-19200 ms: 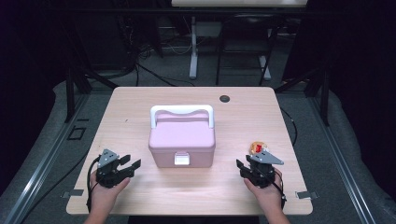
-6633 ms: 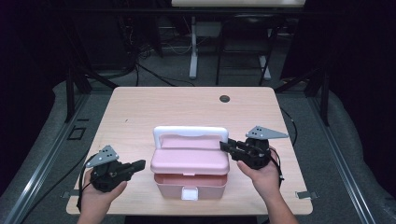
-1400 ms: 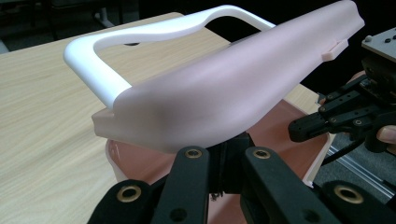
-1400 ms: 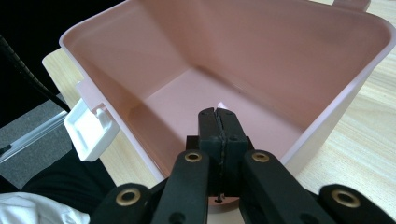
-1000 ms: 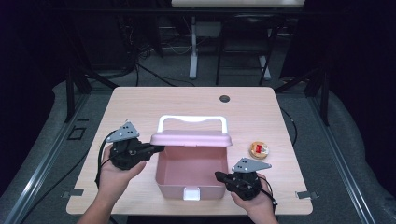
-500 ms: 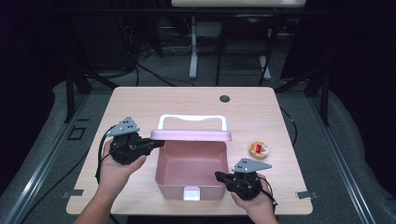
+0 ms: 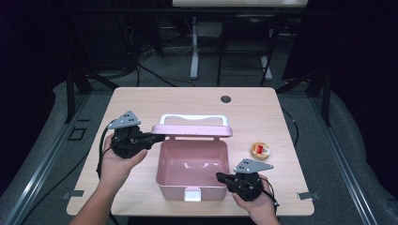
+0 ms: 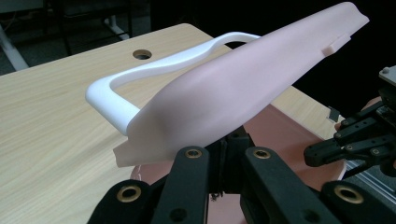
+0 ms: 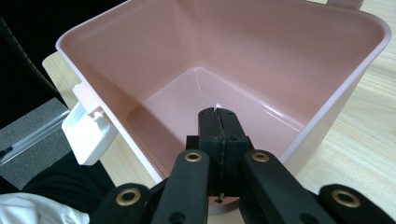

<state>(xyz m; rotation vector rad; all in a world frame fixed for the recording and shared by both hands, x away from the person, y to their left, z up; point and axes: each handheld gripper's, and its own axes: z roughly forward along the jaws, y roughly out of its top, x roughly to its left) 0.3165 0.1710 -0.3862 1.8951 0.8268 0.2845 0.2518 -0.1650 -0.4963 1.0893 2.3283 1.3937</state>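
Observation:
A pink box [image 7: 191, 161] stands open at the table's front middle, empty inside [image 9: 261, 56]. Its pink lid [image 7: 192, 131] with a white handle [image 7: 193, 117] is raised at the far side. My left gripper [image 7: 159, 137] is shut, and its tips sit under the lid's left edge [image 8: 233, 88], partly hidden by it. My right gripper [image 7: 219, 176] is shut too, and its tips [image 9: 218, 112] reach over the box's rim at the front right corner. A white latch [image 9: 86, 133] hangs on the box's front wall.
A small round orange and red thing [image 7: 259, 149] lies on the table to the right of the box. A cable hole [image 7: 225, 99] sits near the table's far edge. Bare wood lies to the left and far side. The table's front edge is close to both hands.
The lid has tipped a little further back, with my left gripper following it slightly away from me. The right gripper has stayed at the box's front right corner.

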